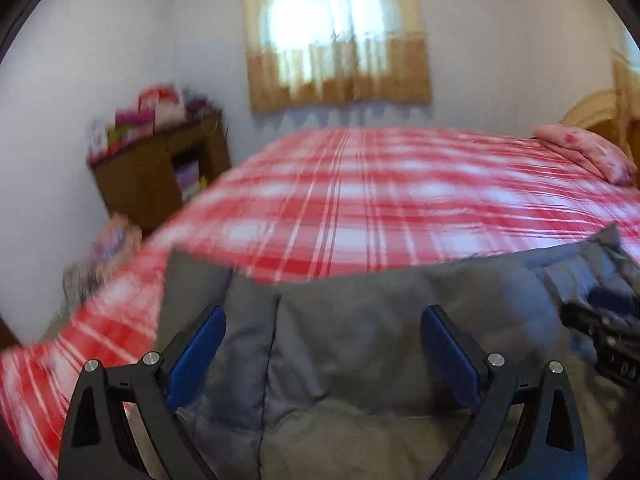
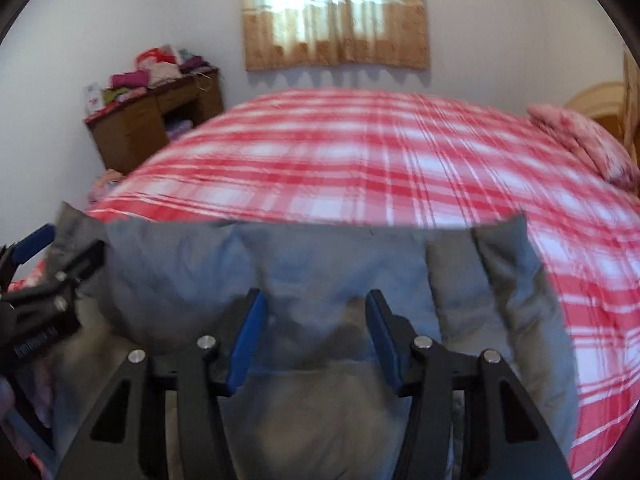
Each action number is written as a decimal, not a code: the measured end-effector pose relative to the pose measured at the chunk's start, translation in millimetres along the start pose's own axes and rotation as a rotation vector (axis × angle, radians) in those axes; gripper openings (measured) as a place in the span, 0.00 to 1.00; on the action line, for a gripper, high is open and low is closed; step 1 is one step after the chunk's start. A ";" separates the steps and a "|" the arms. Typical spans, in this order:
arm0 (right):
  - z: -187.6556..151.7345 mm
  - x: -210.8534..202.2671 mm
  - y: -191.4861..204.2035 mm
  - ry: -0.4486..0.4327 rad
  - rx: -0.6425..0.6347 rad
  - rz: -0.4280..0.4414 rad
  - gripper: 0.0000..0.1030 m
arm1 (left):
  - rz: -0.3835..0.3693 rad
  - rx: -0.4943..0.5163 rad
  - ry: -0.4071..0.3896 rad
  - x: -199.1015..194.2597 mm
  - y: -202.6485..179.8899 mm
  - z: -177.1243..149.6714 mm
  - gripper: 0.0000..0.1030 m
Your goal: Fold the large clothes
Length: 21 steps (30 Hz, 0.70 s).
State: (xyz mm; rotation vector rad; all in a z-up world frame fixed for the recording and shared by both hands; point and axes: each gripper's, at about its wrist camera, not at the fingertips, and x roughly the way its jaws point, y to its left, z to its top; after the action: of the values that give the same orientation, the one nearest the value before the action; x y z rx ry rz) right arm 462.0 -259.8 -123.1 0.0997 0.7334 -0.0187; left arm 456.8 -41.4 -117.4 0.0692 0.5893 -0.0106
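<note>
**Grey garment at near edge of bed, both grippers over it with nothing gripped**

Far left, against the white wall: a brown wooden cabinet point(image 2: 154, 120) with an open compartment, its top piled with pink and purple folded fabrics point(image 2: 160, 66). Detail is smeared in the left wrist view and sharper in the right one.

Moving right, a wide bed covered with a red-and-white plaid sheet point(image 1: 360, 184) fills the middle of the room. Above its far side hangs a tan curtain over a bright window point(image 1: 338, 36).

The large grey padded garment point(image 1: 360, 320) lies on the near edge of the bed, its far border running across the plaid. Stitched panel seams run across it. It extends under both grippers.

The left gripper point(image 1: 323, 344) sits above the garment's left portion; its blue-padded jaws are spread wide, released, with only flat cloth showing between them. In the right wrist view the same gripper appears at the left frame edge.

The right gripper point(image 2: 316, 332) is over the garment's right portion; its jaws stand parted at a narrower gap, holding nothing. Whether the pads touch the cloth cannot be told.

Far right: a pink patterned pillow point(image 1: 588, 152) at the bed's head, beside a light wooden headboard point(image 2: 596, 100).
</note>
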 end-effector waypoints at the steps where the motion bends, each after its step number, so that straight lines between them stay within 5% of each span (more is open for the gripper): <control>1: -4.6 5.9 -7.2 0.008 0.027 0.006 0.53 | -0.016 -0.023 0.023 7.3 2.6 -3.3 0.96; 21: -15.5 16.9 -20.3 0.015 0.109 0.013 0.54 | -0.003 -0.031 0.183 56.4 -4.4 -19.2 0.99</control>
State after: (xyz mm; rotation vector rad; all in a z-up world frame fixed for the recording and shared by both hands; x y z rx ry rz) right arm 463.1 -278.2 -147.6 0.2091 0.7467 -0.0459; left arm 493.0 -44.0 -164.9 0.0389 0.7727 0.0023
